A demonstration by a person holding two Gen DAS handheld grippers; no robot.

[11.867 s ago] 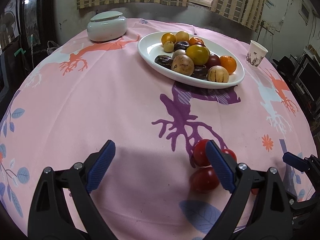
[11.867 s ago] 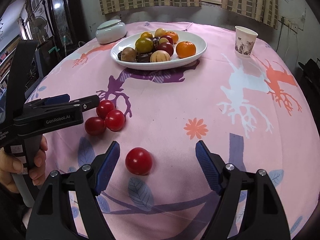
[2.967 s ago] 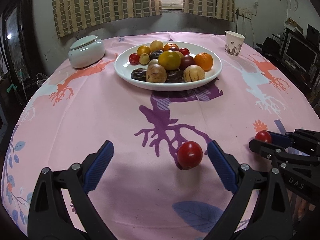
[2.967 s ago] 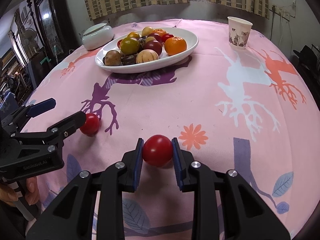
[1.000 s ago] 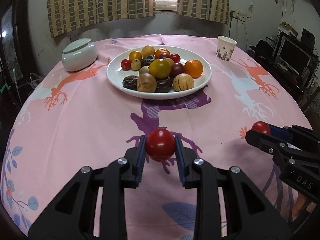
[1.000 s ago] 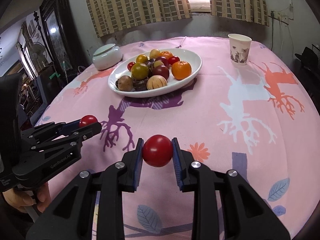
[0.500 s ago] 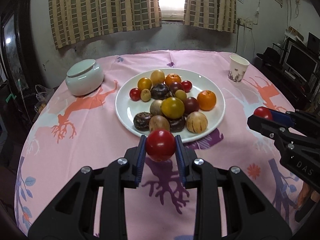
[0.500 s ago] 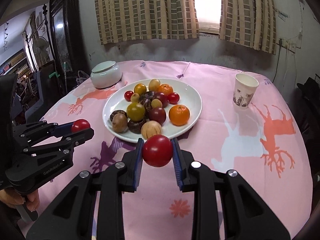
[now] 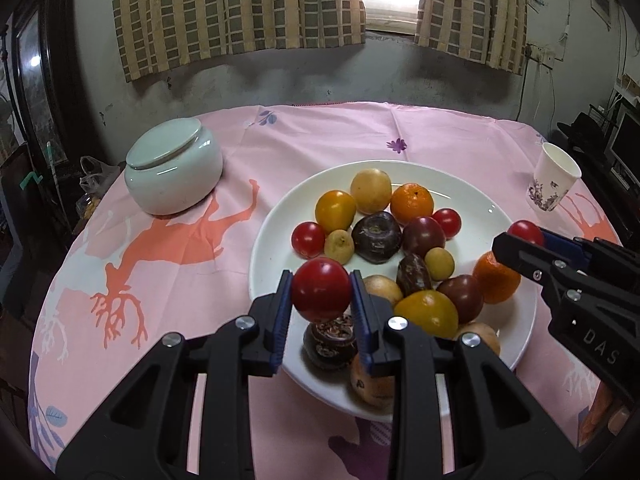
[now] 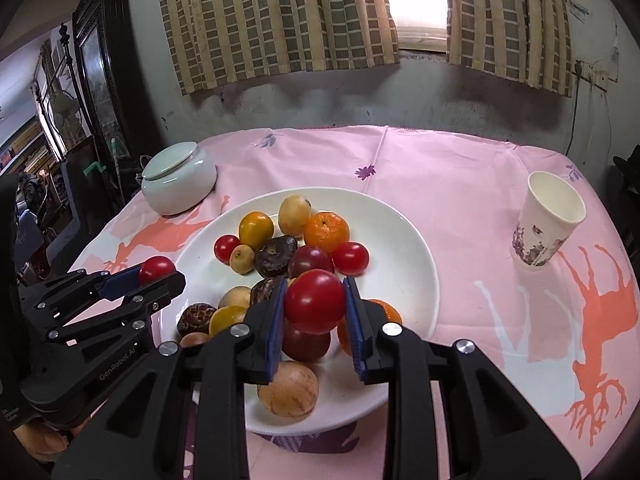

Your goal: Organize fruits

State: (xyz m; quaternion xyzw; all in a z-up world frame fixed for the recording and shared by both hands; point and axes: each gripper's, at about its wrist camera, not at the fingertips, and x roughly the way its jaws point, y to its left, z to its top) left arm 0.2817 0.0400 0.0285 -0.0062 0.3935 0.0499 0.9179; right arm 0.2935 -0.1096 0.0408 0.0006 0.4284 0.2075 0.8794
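Both grippers have swung in from the near tablecloth: left gripper [image 9: 321,296] and right gripper [image 10: 315,301] each clamp a round red tomato, hovering over the near half of the white oval plate [image 10: 416,264], piled fruit right below.

Left gripper [image 9: 321,295]: jaws clamped on red tomato [image 9: 321,290], blue pads flat against its sides, pointing steeply down, toward 12 o'clock. Right gripper [image 10: 315,301]: same pose, jaws clamped on second tomato [image 10: 315,301]. Seen from left wrist, right gripper enters at 3 o'clock; from right wrist, left gripper enters at 9 o'clock. Fingers [image 10: 40,442] of left hand show under left gripper's handle.
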